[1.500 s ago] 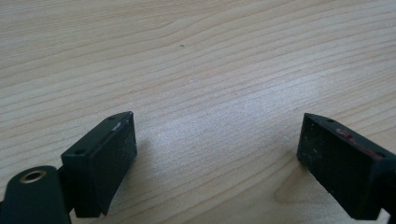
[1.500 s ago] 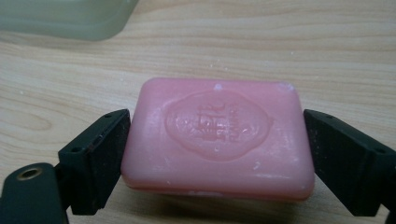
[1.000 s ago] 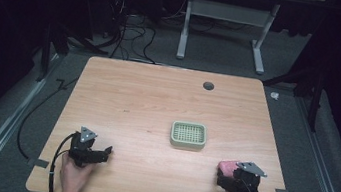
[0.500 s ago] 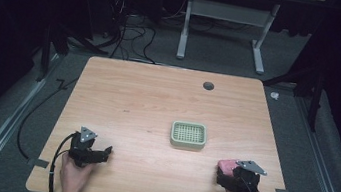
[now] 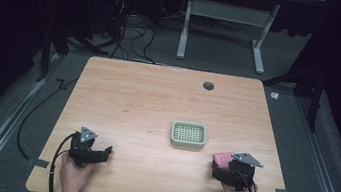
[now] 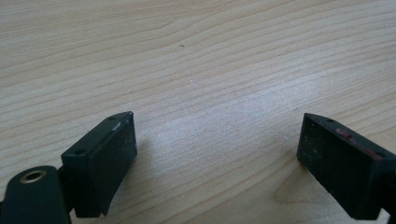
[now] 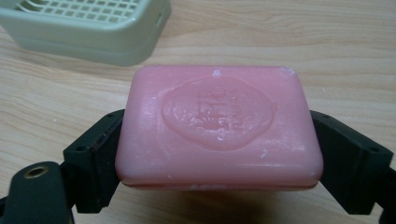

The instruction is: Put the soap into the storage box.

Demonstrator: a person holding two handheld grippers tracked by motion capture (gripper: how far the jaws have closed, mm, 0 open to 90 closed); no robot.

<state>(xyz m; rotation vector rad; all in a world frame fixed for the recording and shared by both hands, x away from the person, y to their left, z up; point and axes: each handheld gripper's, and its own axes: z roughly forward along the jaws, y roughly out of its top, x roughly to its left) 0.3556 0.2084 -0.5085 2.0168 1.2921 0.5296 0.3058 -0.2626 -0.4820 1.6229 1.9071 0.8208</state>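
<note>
Currently the right gripper (image 7: pixel 219 154) is clamped on a pink rectangular bar of soap (image 7: pixel 218 126) with an embossed oval stamp on its top face; the black jaws press its two short ends and the bar sits level between them. From the high view, that right gripper (image 5: pixel 219 167) is at the near right of the light wooden table (image 5: pixel 158 99), with the soap (image 5: pixel 221 157) poking out at its front, and the pale green plastic soap dish with a grid top (image 5: pixel 188 134) lies just beyond and to the left, apart from the soap. Whether the bar is resting on the table or lifted slightly, cannot tell. The left gripper (image 6: pixel 217 154) has its jaws spread wide with nothing between them, bare wood underneath; in the high view the left gripper (image 5: pixel 97 152) is at the near left, well apart from the dish. Handling guess: the bar looks solid and stiff, moderately light, with a waxy smooth surface that could slip, and hard squeezing may dent it. The end-to-end hold looks sound; the rounded corners are poorer spots to grip. The dish looks light and rigid, likely to slide if bumped.
</note>
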